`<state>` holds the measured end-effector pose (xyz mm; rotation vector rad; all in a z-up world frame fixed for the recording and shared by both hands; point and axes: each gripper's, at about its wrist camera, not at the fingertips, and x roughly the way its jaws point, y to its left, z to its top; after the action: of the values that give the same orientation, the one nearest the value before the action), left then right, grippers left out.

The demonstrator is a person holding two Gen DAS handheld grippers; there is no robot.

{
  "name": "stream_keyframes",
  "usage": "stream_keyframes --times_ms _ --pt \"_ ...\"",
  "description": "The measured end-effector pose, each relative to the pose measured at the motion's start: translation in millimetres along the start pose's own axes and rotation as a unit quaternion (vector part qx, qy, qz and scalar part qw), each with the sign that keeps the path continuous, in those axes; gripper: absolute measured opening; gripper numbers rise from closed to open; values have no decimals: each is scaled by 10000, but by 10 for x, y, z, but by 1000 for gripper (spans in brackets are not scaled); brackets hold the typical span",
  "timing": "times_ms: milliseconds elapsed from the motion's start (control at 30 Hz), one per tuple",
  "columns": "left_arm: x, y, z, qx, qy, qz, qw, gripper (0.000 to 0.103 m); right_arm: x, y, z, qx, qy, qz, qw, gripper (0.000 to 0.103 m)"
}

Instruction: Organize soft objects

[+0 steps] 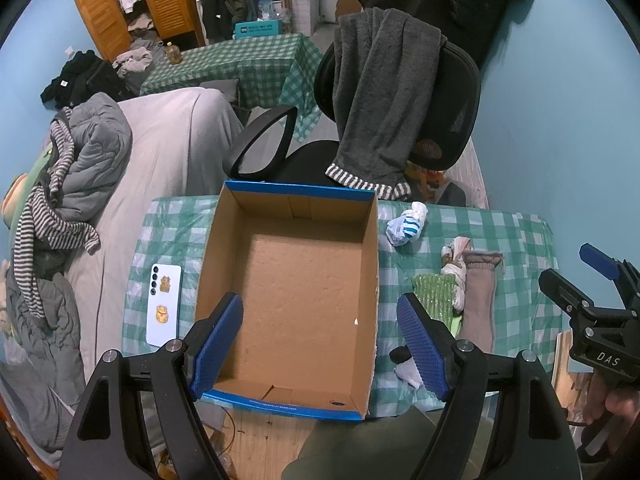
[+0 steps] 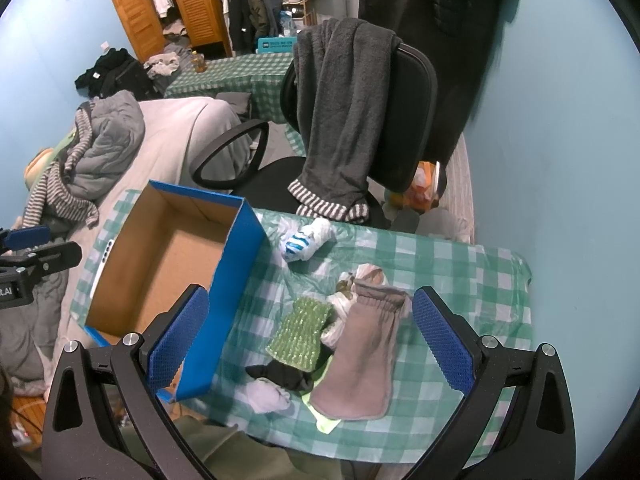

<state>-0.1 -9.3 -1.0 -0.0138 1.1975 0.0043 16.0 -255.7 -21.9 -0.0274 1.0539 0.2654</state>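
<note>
An empty cardboard box with blue outer walls point(image 1: 366, 272) point(image 2: 240, 276) stands on the green checked table point(image 1: 516, 236) point(image 2: 480, 288). Right of it lies a pile of socks: a long taupe sock point(image 1: 480, 300) point(image 2: 360, 352), a green knobbly sock point(image 1: 434, 292) point(image 2: 304, 330), a black sock point(image 2: 286, 376) and a grey-white sock point(image 2: 266, 396). A rolled white and blue sock point(image 1: 406, 226) point(image 2: 306, 240) lies further back. My left gripper point(image 1: 320, 344) is open above the box's near end. My right gripper point(image 2: 310, 344) is open and empty above the sock pile.
A white phone point(image 1: 164, 304) lies on the table left of the box. A black office chair point(image 1: 440, 92) with a grey garment draped on it stands behind the table. A bed with rumpled clothes point(image 1: 80, 168) is at the left. A blue wall is at the right.
</note>
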Motion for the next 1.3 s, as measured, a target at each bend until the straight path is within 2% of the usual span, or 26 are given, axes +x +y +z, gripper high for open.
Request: stream_keyframes --times_ms 1300 --pt "-36 -154 -97 58 49 -27 10000 81 -4 -29 -24 4 34 -9 10000 102"
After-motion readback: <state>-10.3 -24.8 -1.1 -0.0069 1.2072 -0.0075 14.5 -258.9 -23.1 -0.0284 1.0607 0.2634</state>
